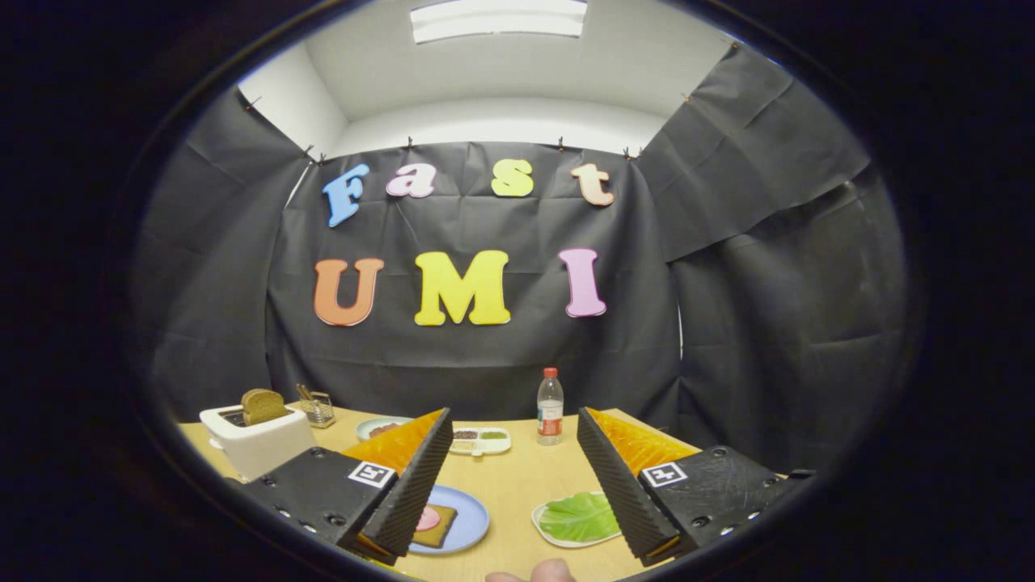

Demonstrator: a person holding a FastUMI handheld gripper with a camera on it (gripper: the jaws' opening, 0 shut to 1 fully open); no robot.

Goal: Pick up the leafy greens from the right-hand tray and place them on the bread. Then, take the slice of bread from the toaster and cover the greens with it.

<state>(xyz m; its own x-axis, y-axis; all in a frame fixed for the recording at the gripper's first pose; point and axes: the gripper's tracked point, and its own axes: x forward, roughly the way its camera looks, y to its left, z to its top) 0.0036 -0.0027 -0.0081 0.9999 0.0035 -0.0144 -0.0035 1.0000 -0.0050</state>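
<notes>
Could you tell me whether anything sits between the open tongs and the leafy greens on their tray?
Nothing visible does. The tongs are open above the table, and the leafy greens lie uncovered on their white tray beside the right finger.

The booth is evenly and fairly brightly lit from a ceiling light panel (498,19), which burns out to plain white glare. The white ceiling reflects a soft glow, while the black cloth wall (477,364) soaks up light and shows only faint creases. The wooden table (509,485) is well lit with weak, short shadows. Strong fisheye bending curves the far corners and table edge. The open gripper (514,477) fingers look sharp; a fingertip (552,571) nearest is soft.
</notes>
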